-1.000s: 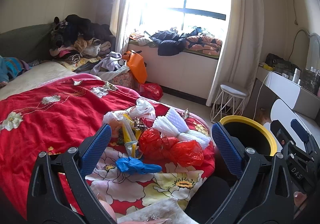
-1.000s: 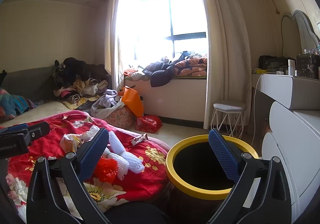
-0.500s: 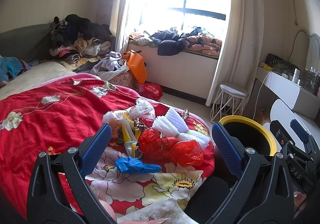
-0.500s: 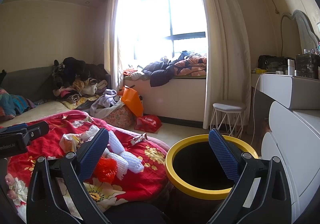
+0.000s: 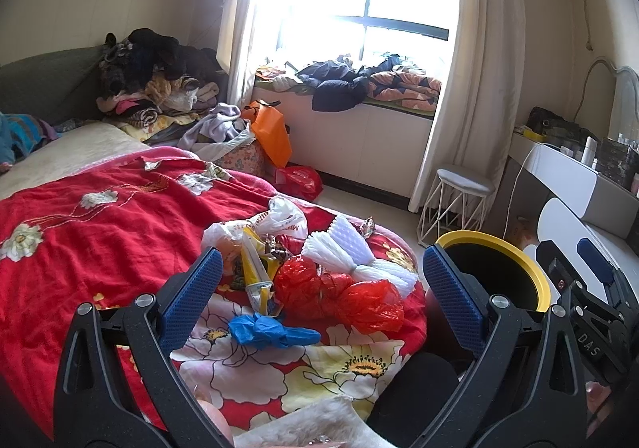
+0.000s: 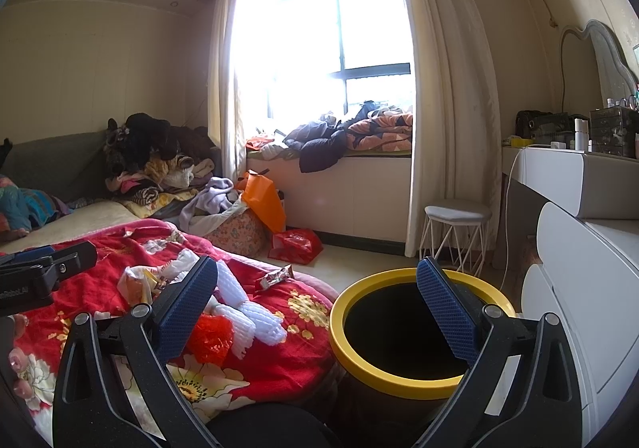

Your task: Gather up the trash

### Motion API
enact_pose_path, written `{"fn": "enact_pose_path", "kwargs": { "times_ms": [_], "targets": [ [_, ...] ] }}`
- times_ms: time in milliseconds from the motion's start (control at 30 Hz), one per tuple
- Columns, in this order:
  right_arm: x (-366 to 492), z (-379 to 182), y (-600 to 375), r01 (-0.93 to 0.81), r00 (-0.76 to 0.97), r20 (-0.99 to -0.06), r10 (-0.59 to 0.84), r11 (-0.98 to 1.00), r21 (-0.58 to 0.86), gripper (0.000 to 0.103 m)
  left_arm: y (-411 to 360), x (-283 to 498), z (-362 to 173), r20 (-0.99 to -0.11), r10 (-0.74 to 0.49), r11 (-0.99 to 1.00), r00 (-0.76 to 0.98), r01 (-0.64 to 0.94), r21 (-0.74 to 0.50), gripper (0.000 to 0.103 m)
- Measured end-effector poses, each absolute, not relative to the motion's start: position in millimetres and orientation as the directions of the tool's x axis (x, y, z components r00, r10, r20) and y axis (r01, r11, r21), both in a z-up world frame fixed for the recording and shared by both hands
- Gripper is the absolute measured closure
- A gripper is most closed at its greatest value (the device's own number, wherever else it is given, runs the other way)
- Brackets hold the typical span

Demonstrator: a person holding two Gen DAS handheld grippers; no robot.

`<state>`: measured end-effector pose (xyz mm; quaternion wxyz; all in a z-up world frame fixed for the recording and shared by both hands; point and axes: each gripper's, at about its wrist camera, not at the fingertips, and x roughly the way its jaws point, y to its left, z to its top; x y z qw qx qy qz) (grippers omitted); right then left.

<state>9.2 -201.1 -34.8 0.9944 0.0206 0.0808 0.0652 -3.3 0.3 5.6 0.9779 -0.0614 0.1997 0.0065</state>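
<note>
Both grippers idle, jaws spread wide, nothing between them. Left gripper (image 5: 317, 294) hangs over the foot of the bed, aimed at the trash pile on the red floral blanket (image 5: 100, 224). Pile, near to far: crumpled blue glove (image 5: 271, 331) closest, red plastic bag (image 5: 339, 292) just behind it, white foam fruit net (image 5: 355, 254) touching the red bag's far side, yellow wrapper (image 5: 255, 272) left of the red bag, white printed plastic bag (image 5: 259, 226) at the back. One small foil candy wrapper (image 5: 367, 226) lies apart, near the bed edge.

Right gripper (image 6: 317, 310) sits lower at the bed's corner, partly over the yellow-rimmed trash bin (image 6: 399, 378). Bin stands on the floor just beside the bed, open top, dark inside, contents can't be made out. White wire-leg stool (image 6: 455, 226) beyond it by the curtain.
</note>
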Motion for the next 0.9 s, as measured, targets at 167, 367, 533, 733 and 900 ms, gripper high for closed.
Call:
{"fn": "enact_pose_path", "kwargs": {
  "times_ms": [167, 367, 533, 733, 900],
  "targets": [
    [13, -39, -207, -0.124, 0.977, -0.169, 0.131, 0.991, 0.053, 0.006, -3, -2, 9, -0.396, -0.017, 0.993, 0.918, -0.032, -0.117, 0.010],
    [21, -39, -205, -0.160, 0.966, -0.197, 0.169, 0.985, 0.063, 0.006, -5, 3, 6, -0.420, -0.034, 0.992, 0.907, -0.020, -0.124, 0.010],
    [34, -37, -200, -0.215, 0.947, -0.229, 0.225, 0.974, 0.071, 0.006, 6, 4, 1, -0.418, -0.019, 0.989, 0.908, -0.042, -0.138, 0.010],
    [55, -37, -180, -0.305, 0.904, -0.300, 0.305, 0.951, 0.048, 0.006, 21, 6, 1, -0.422, 0.017, 0.984, 0.906, -0.089, -0.151, 0.010],
    [66, -34, -161, -0.366, 0.876, -0.323, 0.358, 0.930, 0.037, 0.006, 38, 8, 0, -0.428, 0.054, 0.977, 0.902, -0.136, -0.162, 0.010]
  ]
}}
